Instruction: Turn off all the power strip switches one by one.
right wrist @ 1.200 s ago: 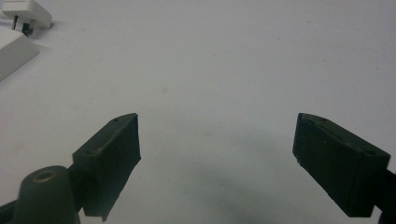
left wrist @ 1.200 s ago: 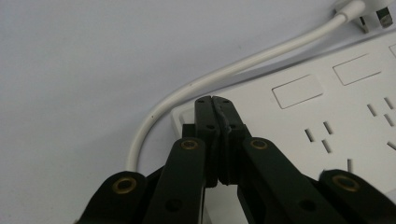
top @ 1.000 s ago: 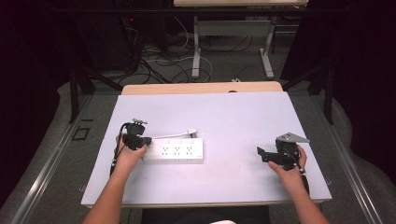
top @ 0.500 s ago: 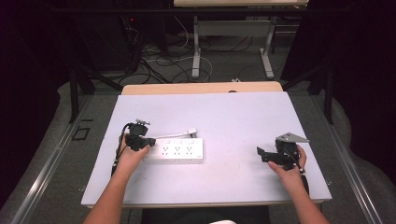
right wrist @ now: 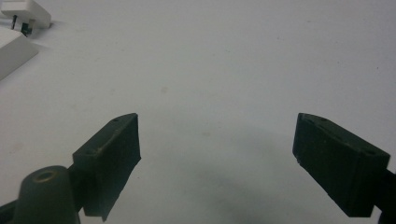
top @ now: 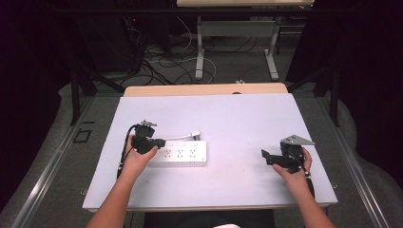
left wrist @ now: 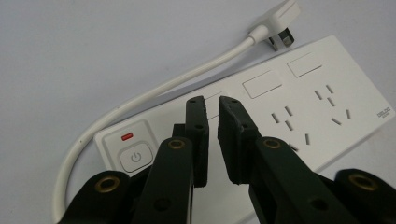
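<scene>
A white power strip (top: 183, 153) lies flat on the left half of the pale table (top: 237, 114), its cord looping back to a white plug (top: 194, 134) just behind it. My left gripper (top: 160, 141) hovers over the strip's left end. In the left gripper view its jaws (left wrist: 211, 100) stand a narrow gap apart above the strip (left wrist: 299, 107), beside the power button (left wrist: 135, 156). They have just been opening, and nothing is between them. My right gripper (top: 264, 156) rests at the table's right, its jaws (right wrist: 217, 121) wide apart over bare table.
A tan tabletop edge (top: 204, 89) shows behind the pale surface. Cables and table legs (top: 199, 52) lie on the dark floor beyond. The strip's corner (right wrist: 14, 53) and plug (right wrist: 28, 11) sit far off in the right gripper view.
The left hand has shifted very slightly over the strip's left end. The right hand has kept still.
</scene>
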Motion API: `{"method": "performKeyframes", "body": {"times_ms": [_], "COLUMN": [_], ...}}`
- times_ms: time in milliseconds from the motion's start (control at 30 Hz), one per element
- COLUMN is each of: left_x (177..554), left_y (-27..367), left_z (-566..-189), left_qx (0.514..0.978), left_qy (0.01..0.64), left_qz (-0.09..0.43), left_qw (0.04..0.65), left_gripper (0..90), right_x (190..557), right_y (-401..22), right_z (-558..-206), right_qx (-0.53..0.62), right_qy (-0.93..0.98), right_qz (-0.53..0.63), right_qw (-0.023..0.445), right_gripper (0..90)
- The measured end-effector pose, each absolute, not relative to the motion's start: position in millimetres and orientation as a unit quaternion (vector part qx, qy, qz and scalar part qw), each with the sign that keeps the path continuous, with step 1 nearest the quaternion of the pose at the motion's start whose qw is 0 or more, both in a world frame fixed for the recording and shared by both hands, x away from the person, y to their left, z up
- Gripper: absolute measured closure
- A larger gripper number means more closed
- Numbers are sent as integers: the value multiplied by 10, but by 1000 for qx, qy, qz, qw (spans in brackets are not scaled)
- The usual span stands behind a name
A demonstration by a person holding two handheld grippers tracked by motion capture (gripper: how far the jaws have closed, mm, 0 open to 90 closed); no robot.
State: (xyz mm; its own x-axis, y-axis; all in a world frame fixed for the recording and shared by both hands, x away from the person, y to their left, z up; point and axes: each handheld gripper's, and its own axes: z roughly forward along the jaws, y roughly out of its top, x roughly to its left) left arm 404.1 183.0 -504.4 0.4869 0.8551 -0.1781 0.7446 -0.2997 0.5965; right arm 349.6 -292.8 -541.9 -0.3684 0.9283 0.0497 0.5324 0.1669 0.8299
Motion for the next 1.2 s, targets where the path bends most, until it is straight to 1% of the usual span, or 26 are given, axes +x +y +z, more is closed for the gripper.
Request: {"method": "performKeyframes", "body": {"times_ms": [67,167,233,267,400,533,867,933,1200], "left_x": [4043,4037,4046,4041,4065,4094,4186,4196,4218], "left_y": [1827,1802,1797,1772,1722,1659,1584,1577,1533], "left_z": [-5039,-5036,-5024,-5029,-5035,-5062,-5117,-5127,-5162], "left_qx": [806,797,804,799,806,803,800,795,798], "left_qy": [493,501,492,498,490,496,504,511,507], "left_qz": [89,81,76,80,84,90,86,77,82], "left_qw": [317,326,325,328,322,319,314,319,314], "left_gripper": [826,835,843,843,851,851,851,852,857], "right_x": [3493,3493,3494,3494,3495,3491,3481,3483,3483], "right_y": [-2928,-2923,-2924,-2924,-2920,-2913,-2911,-2911,-2908], "right_z": [-5415,-5415,-5417,-5417,-5418,-5414,-5405,-5407,-5408], "right_qx": [505,506,504,504,505,507,506,506,506], "right_qy": [723,722,723,723,723,722,723,722,722], "right_qz": [400,403,402,402,401,401,401,401,401], "right_qw": [247,245,247,247,248,248,247,248,249], "right_gripper": [145,145,145,145,145,145,145,146,146]}}
